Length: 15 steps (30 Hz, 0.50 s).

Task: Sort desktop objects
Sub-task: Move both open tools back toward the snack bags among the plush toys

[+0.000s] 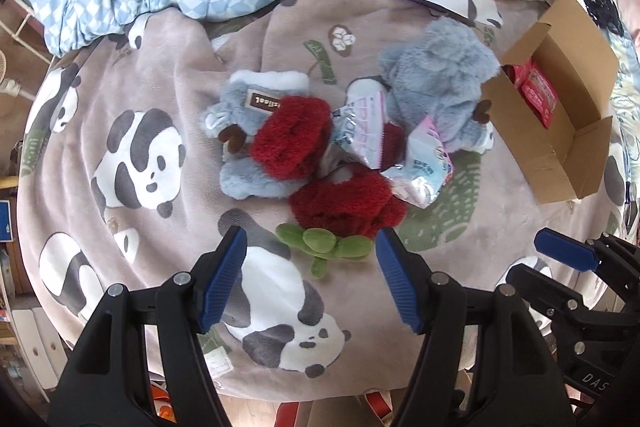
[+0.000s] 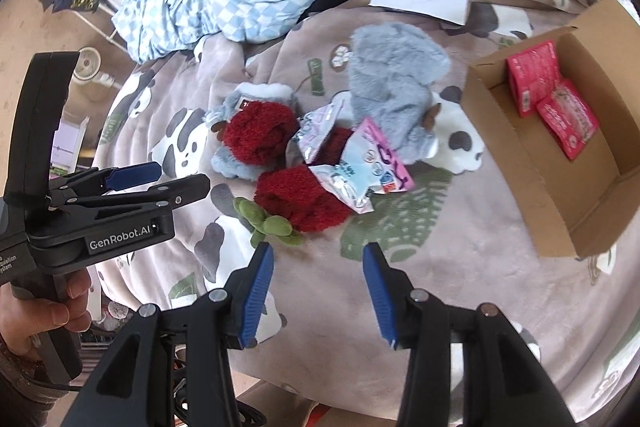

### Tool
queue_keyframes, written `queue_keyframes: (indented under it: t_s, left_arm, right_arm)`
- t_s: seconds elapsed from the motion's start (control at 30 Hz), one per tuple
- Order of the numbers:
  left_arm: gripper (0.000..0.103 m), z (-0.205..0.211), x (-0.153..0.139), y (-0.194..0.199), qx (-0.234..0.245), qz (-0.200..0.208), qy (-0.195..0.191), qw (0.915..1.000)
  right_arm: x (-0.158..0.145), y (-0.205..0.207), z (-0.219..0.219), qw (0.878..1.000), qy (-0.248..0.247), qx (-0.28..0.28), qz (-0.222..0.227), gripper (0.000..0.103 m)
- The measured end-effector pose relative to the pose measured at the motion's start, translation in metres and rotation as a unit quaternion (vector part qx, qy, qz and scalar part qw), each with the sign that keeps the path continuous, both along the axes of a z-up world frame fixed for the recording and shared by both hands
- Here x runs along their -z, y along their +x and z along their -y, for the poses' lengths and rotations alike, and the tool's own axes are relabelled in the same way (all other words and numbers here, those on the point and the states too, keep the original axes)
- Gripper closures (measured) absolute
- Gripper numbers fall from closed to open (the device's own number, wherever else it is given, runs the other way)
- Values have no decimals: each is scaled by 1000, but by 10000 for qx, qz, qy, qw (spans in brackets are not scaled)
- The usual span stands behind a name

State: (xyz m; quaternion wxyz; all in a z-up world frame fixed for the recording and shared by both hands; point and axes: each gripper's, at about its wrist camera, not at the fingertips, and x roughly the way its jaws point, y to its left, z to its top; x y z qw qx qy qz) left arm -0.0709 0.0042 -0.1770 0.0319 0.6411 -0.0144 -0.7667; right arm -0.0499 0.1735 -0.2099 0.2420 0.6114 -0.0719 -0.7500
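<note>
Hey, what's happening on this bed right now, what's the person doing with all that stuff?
A person holds a two-finger gripper in each hand over a panda blanket. The left gripper and right gripper are both open and empty, poised just short of a pile: grey plush slippers, red fluffy socks, pastel snack packets and a small green plush toy. A cardboard box to the right already holds red packets. Nothing is gripped yet.
</note>
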Motion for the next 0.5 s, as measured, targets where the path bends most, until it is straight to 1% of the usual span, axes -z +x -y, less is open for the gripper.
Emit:
queue_keyframes:
  t_s: [0.27,0.5]
  left_arm:
    - [37,22,16,-15,-40,-13,-31,10000]
    - [37,35,36,-40,108,26,-95,9999]
  right_arm:
    - [19,-11,34,9994,-32,-312,115,55]
    - [41,-19,64,9983,-90,-487,304,54]
